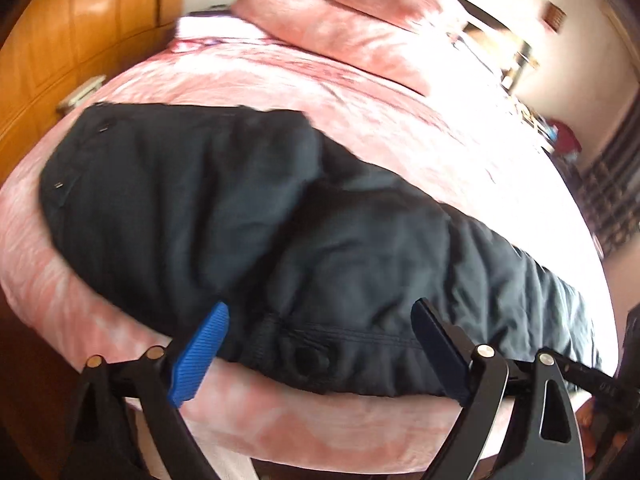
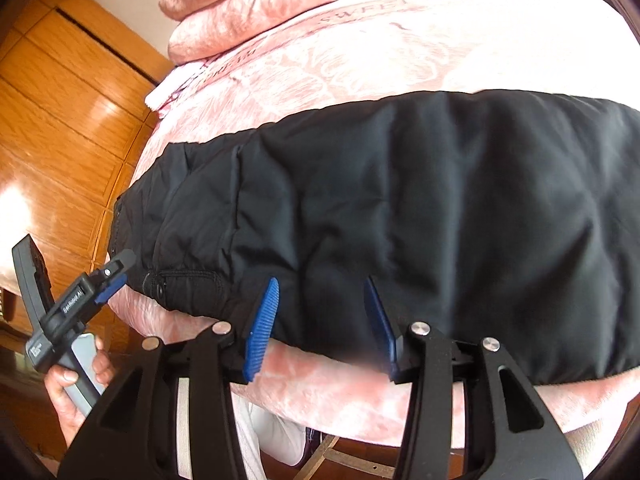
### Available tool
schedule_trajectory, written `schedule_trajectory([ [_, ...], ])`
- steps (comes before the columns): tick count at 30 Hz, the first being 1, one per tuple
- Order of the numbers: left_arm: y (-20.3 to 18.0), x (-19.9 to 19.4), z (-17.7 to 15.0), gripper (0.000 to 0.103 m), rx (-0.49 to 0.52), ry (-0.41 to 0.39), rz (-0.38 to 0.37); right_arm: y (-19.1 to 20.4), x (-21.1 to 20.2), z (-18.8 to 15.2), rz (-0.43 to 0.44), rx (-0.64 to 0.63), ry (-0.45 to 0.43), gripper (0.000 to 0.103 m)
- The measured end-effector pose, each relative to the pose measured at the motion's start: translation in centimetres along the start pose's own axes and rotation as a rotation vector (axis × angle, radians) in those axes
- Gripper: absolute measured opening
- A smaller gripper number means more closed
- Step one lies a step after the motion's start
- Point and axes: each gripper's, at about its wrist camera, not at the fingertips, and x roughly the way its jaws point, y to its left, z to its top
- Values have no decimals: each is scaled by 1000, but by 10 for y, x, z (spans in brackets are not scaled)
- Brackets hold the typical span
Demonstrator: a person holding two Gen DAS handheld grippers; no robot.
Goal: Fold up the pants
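Dark navy pants (image 1: pixel 280 216) lie spread lengthwise along the near edge of a pink bed (image 1: pixel 352 120). The waistband with a button (image 1: pixel 310 358) is nearest my left gripper (image 1: pixel 320 312), which is open, its blue fingers straddling the waistband edge just above the fabric. My right gripper (image 2: pixel 322 290) is open too, fingers at the near edge of the pants (image 2: pixel 420 208) over the leg part. The left gripper also shows in the right wrist view (image 2: pixel 116 270), at the waist end, held by a hand.
Pink pillows (image 1: pixel 344 20) lie at the head of the bed. A wooden wardrobe (image 1: pixel 80 24) stands to the left, close to the bed. The bed's front edge (image 2: pixel 340 392) drops off just under the grippers.
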Motion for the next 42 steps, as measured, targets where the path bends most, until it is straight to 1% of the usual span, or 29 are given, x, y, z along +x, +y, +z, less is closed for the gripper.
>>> schedule_trajectory([
  [1, -18, 8, -2, 94, 40, 26, -36, -9, -7, -2, -47, 15, -2, 45],
  [3, -46, 22, -7, 94, 92, 75, -74, -26, -21, -8, -115, 33, -24, 47],
  [6, -69, 40, -13, 94, 120, 104, -101, -51, -42, -17, -138, 76, -47, 46],
  [8, -78, 52, -17, 94, 138, 135, -92, -66, -56, -23, -156, 102, -61, 46],
  [9, -80, 56, -21, 94, 147, 149, -65, -76, -63, -27, -169, 113, -70, 45],
  [11, -81, 59, -24, 94, 170, 142, -43, -92, -75, -35, -178, 139, -86, 45],
  [13, -85, 58, -25, 94, 185, 141, -34, -109, -86, -44, -155, 185, -92, 45],
  [14, -85, 56, -25, 94, 187, 146, -34, -118, -90, -49, -139, 215, -93, 47],
  [15, -84, 54, -26, 94, 182, 152, -37, -127, -93, -53, -123, 245, -97, 49],
  [17, -81, 49, -27, 94, 160, 158, -52, -147, -99, -62, -103, 304, -115, 56],
  [20, -87, 51, -29, 94, 153, 166, -64, -170, -105, -65, -85, 368, -165, 56],
  [22, -90, 53, -29, 94, 170, 169, -50, -189, -108, -66, -39, 426, -200, 56],
  [23, -93, 54, -28, 94, 179, 168, -44, -197, -108, -65, 0, 450, -211, 56],
  [25, -98, 55, -29, 94, 196, 165, -34, -209, -104, -63, 49, 497, -224, 56],
  [27, -100, 57, -29, 94, 212, 163, -21, -216, -104, -58, 72, 514, -238, 56],
  [29, -103, 60, -29, 94, 228, 160, -3, -219, -105, -51, 61, 508, -254, 56],
  [30, -104, 62, -30, 94, 240, 159, 7, -219, -105, -47, 55, 507, -255, 52],
  [31, -106, 64, -30, 95, 253, 159, 16, -219, -106, -44, 51, 501, -259, 45],
  [32, -107, 65, -31, 95, 265, 160, 23, -217, -106, -39, 42, 491, -259, 29],
  [34, -109, 67, -33, 96, 278, 161, 27, -213, -114, -36, 55, 455, -287, 16],
  [36, -109, 67, -33, 98, 280, 160, 26, -205, -120, -32, 56, 406, -316, 15],
  [37, -108, 68, -34, 98, 279, 160, 23, -201, -121, -29, 41, 384, -320, 13],
  [39, -107, 70, -34, 99, 279, 163, 21, -195, -114, -19, -12, 373, -296, 12],
  [40, -108, 70, -34, 99, 280, 164, 21, -197, -109, -17, -30, 383, -274, 15],
  [41, -108, 71, -34, 99, 282, 166, 21, -201, -103, -16, -41, 410, -251, 25],
  [42, -107, 72, -33, 99, 282, 168, 20, -206, -97, -18, -35, 439, -230, 31],
])
